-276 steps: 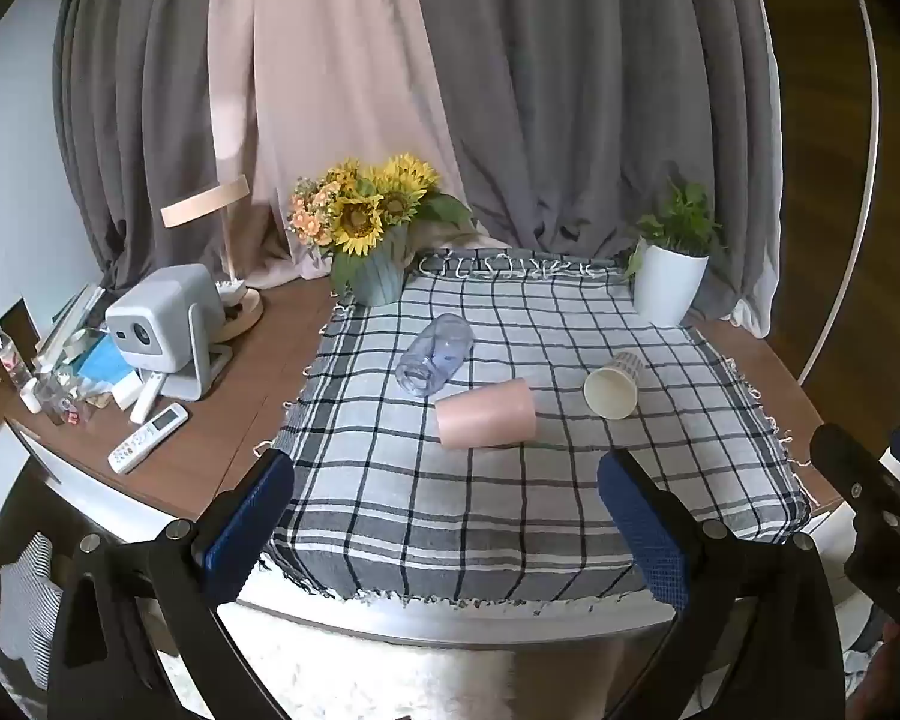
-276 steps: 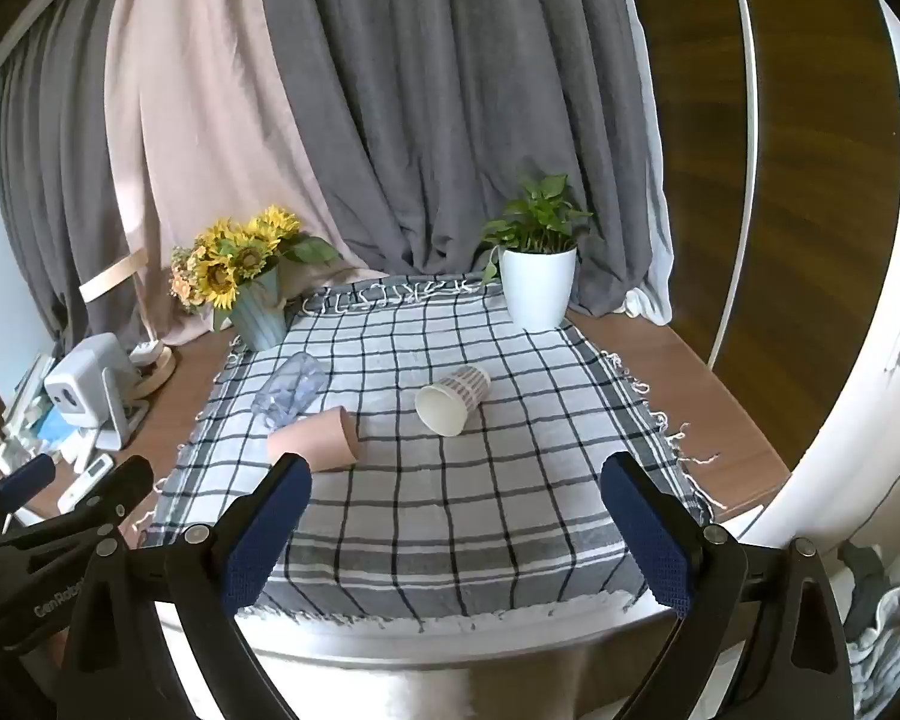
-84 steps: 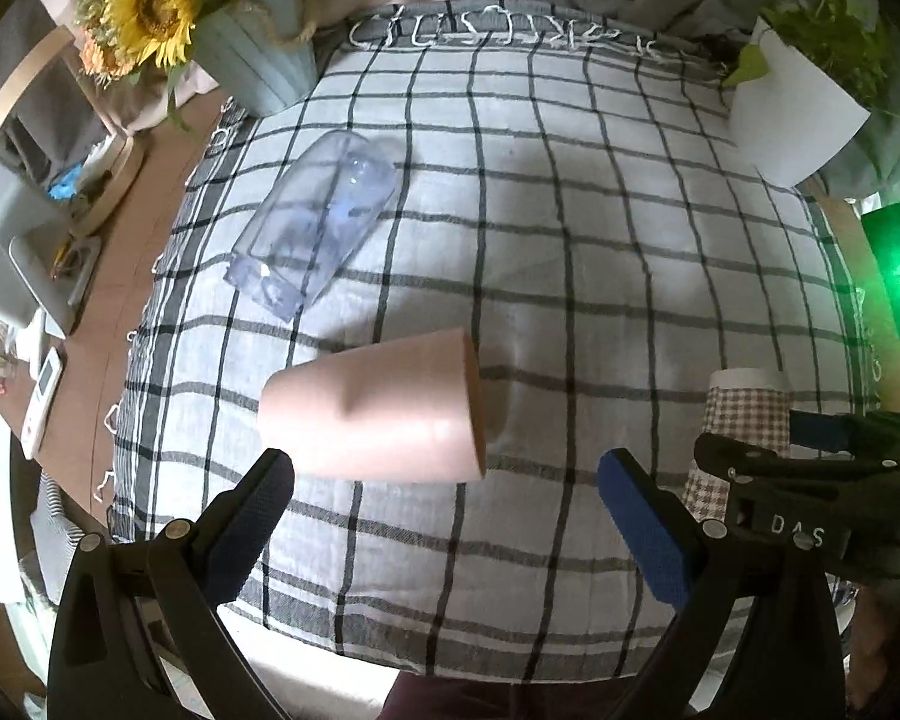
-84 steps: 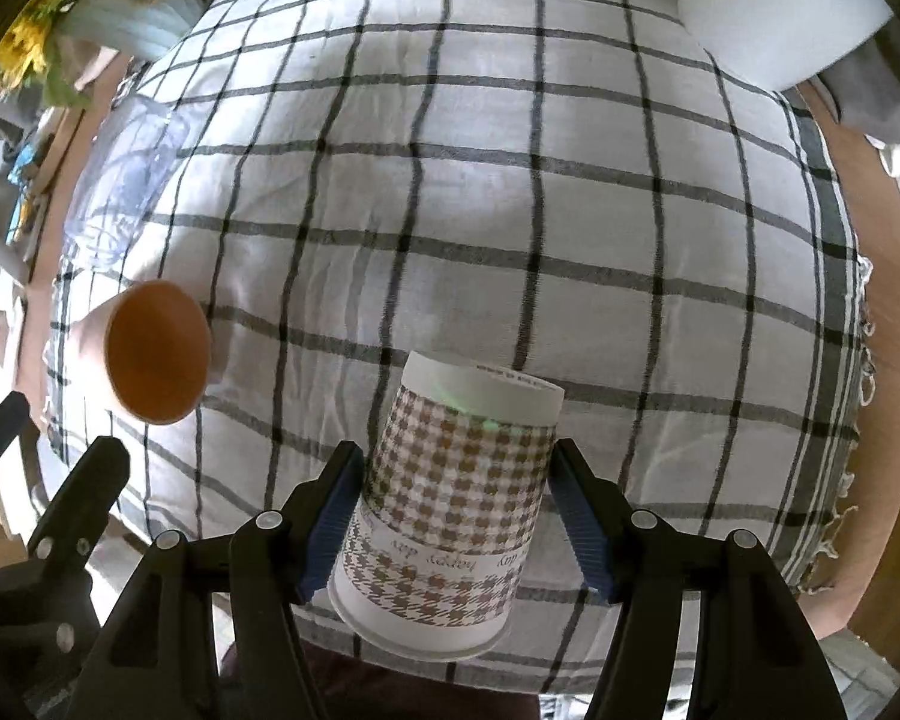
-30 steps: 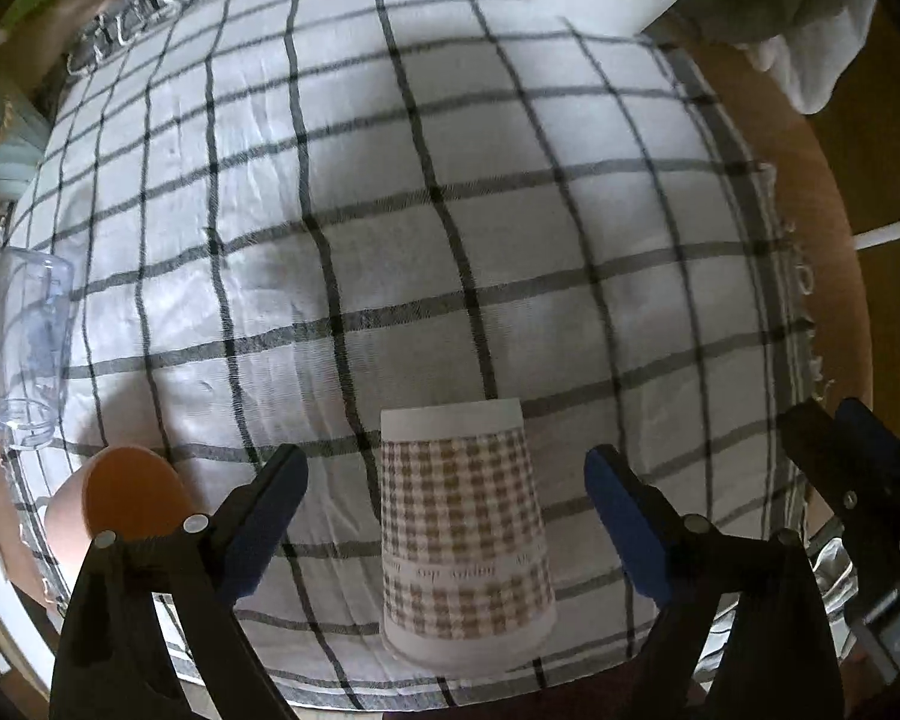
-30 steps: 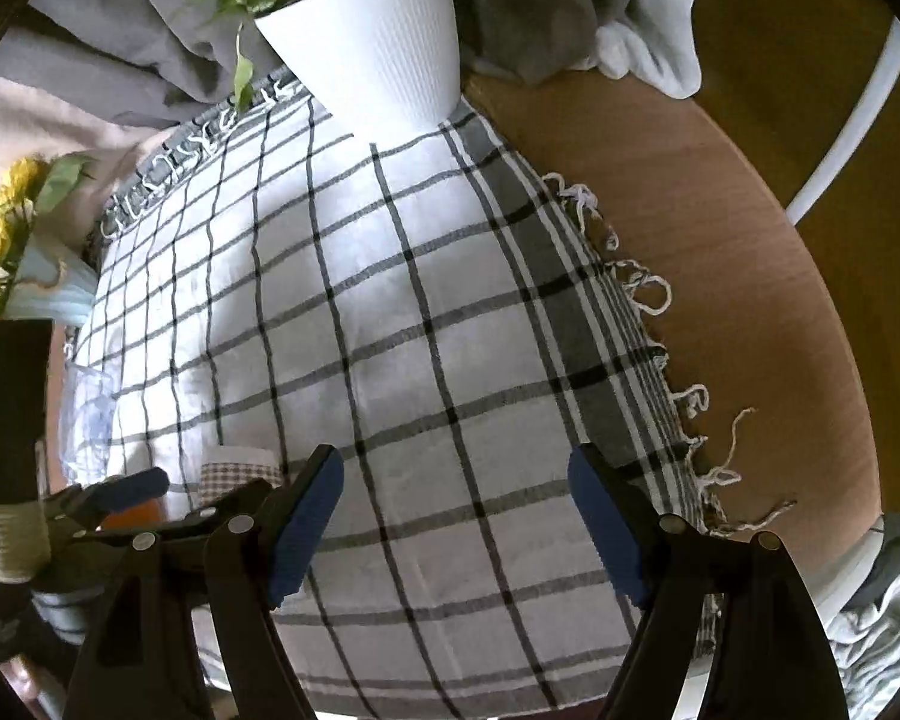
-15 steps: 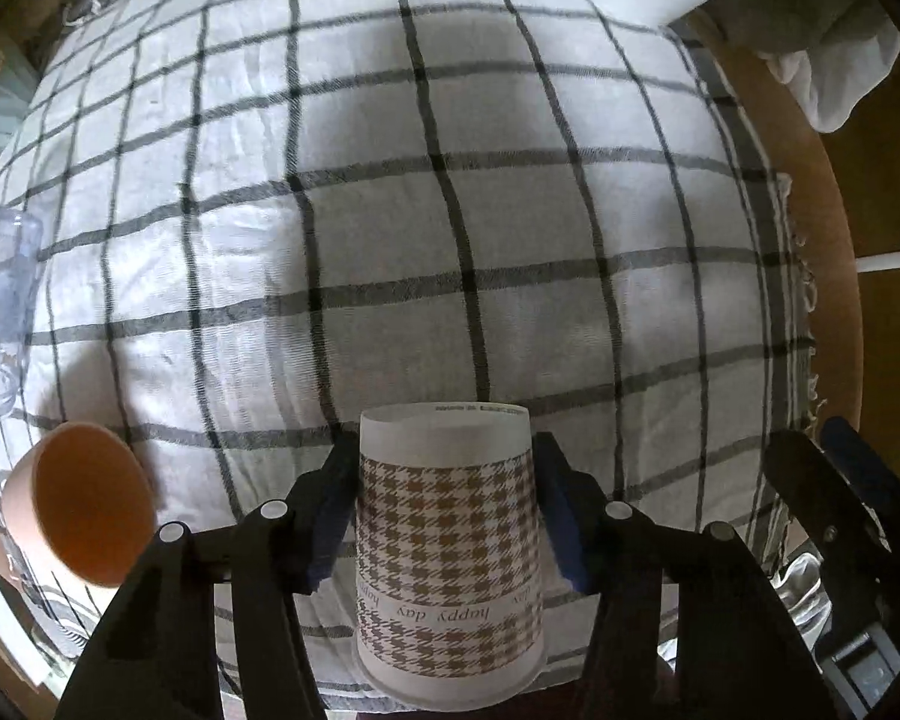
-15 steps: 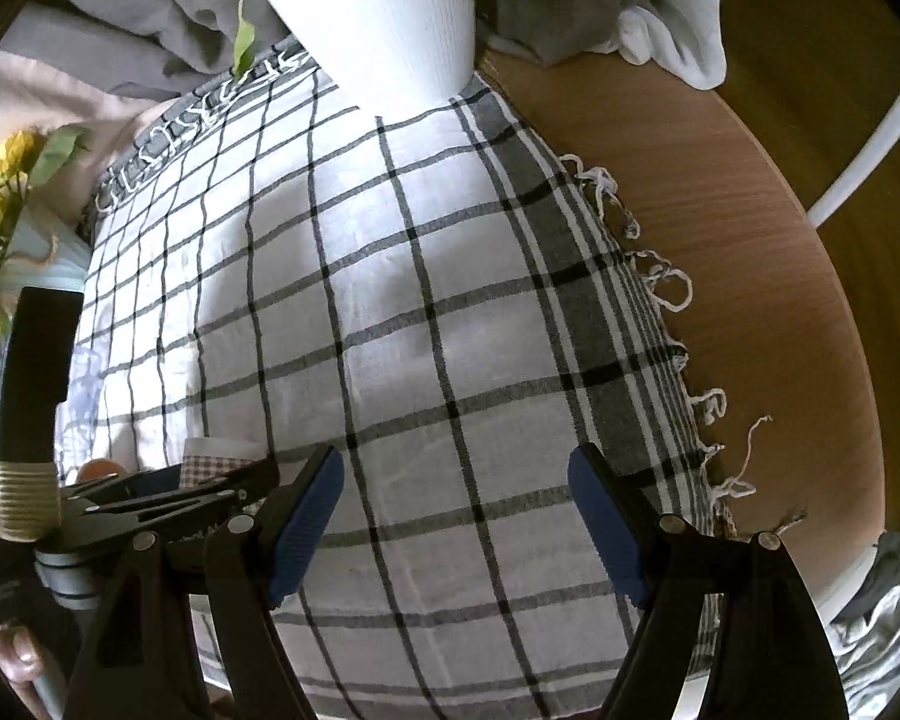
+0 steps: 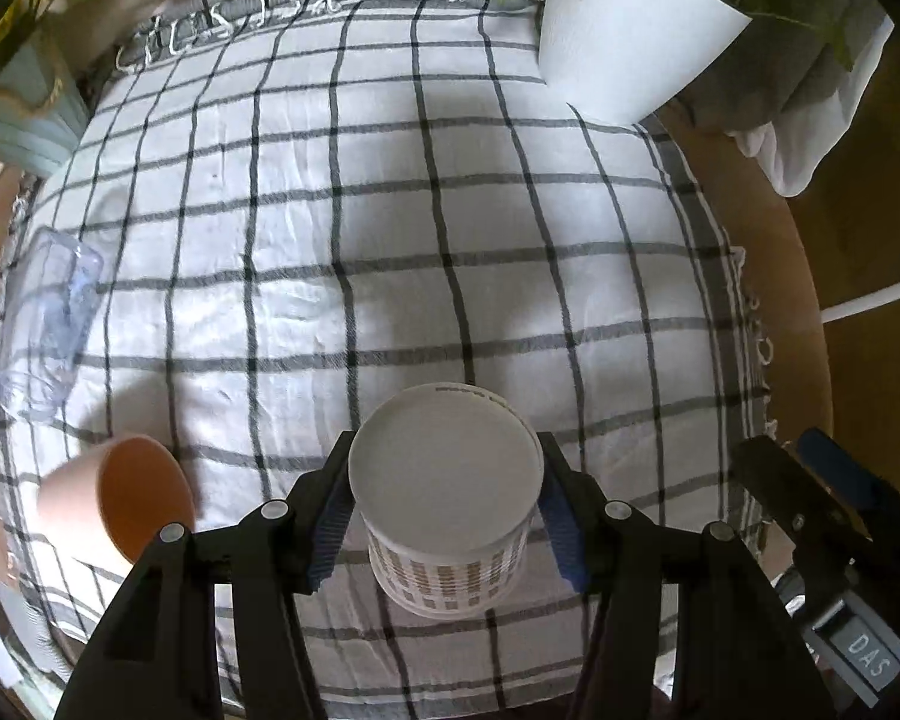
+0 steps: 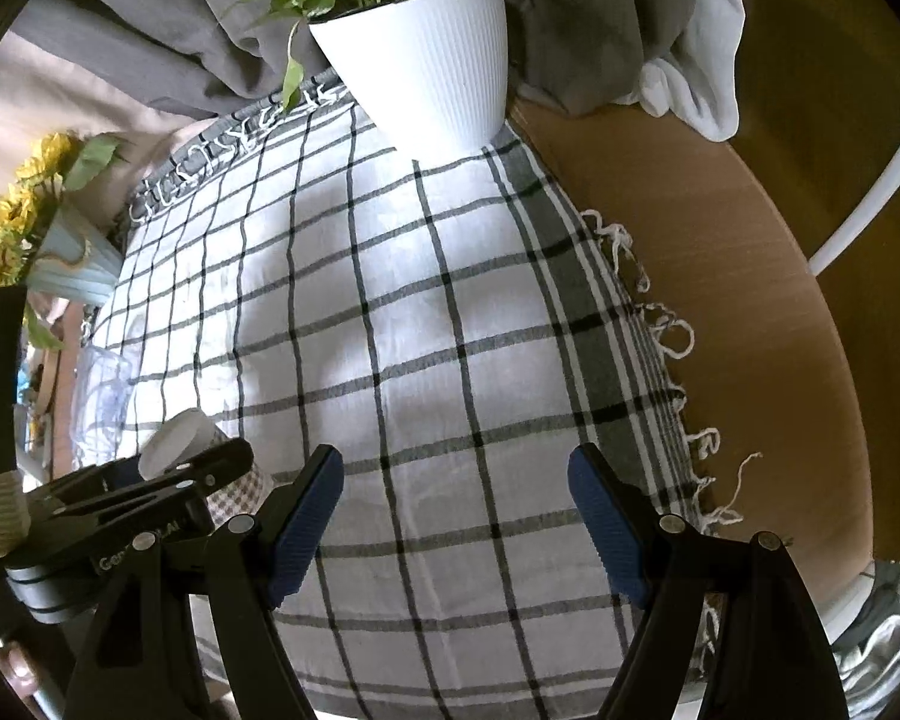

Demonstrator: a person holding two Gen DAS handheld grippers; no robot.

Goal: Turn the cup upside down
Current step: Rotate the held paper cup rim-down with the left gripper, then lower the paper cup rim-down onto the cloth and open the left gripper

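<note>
My left gripper (image 9: 444, 513) is shut on the checked paper cup (image 9: 444, 468), which stands upside down with its white base up, over the near part of the checked cloth (image 9: 390, 210). Whether its rim touches the cloth is hidden. The cup also shows in the right wrist view (image 10: 189, 438), held by the left gripper (image 10: 156, 492). My right gripper (image 10: 456, 516) is open and empty, to the cup's right, above the cloth (image 10: 420, 330). It also shows at the right edge of the left wrist view.
A pink cup (image 9: 120, 504) lies on its side at the near left, a clear plastic cup (image 9: 51, 300) lies beyond it. A white plant pot (image 10: 432, 60) stands at the far right, a sunflower vase (image 10: 60, 258) at the far left. Bare wooden tabletop (image 10: 720, 300) lies right of the cloth.
My left gripper has tilted down over the paper cup it holds, so I now see the cup's base from above. The right gripper stays open and has barely moved.
</note>
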